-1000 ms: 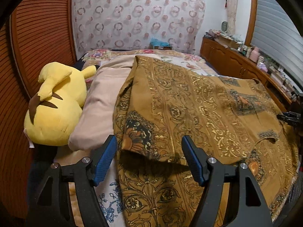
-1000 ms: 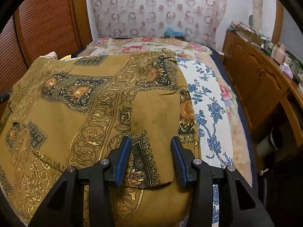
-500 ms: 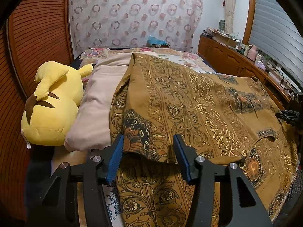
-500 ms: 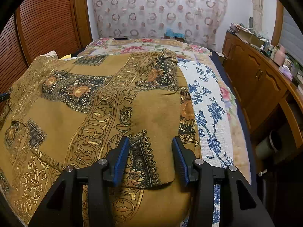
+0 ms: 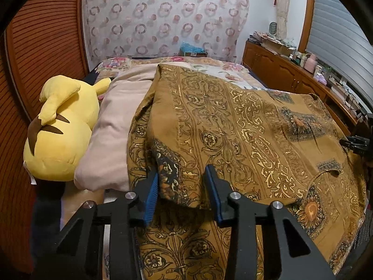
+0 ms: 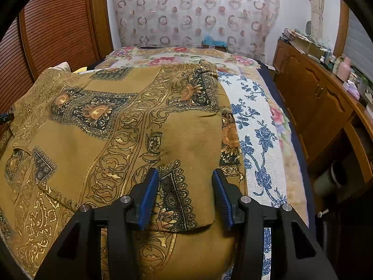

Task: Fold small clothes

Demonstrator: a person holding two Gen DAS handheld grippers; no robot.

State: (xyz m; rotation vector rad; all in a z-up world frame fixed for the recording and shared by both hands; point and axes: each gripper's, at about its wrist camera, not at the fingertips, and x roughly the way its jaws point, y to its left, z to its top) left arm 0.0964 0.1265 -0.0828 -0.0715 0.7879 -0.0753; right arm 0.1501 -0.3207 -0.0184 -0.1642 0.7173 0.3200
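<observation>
A mustard-brown garment (image 5: 244,126) with gold and black ornament lies spread over the bed, and the right wrist view shows it too (image 6: 105,126). Its left side is folded inward; the dark-patterned corner of that flap (image 5: 172,177) sits between the blue pads of my left gripper (image 5: 181,193), whose jaws are closing on it, not visibly pinching it. My right gripper (image 6: 185,196) stands open astride a folded-in sleeve flap (image 6: 191,154) at the garment's right edge, one pad on each side of it.
A yellow plush toy (image 5: 58,135) and a pink pillow (image 5: 116,128) lie left of the garment. A blue-flowered sheet (image 6: 256,135) covers the bed's right strip. A wooden cabinet (image 6: 314,107) with clutter on top runs along the right; a slatted wooden panel (image 5: 46,46) stands on the left.
My left gripper's jaws have narrowed around the garment's folded corner, which now sits between the pads. The right gripper and its flap look unchanged.
</observation>
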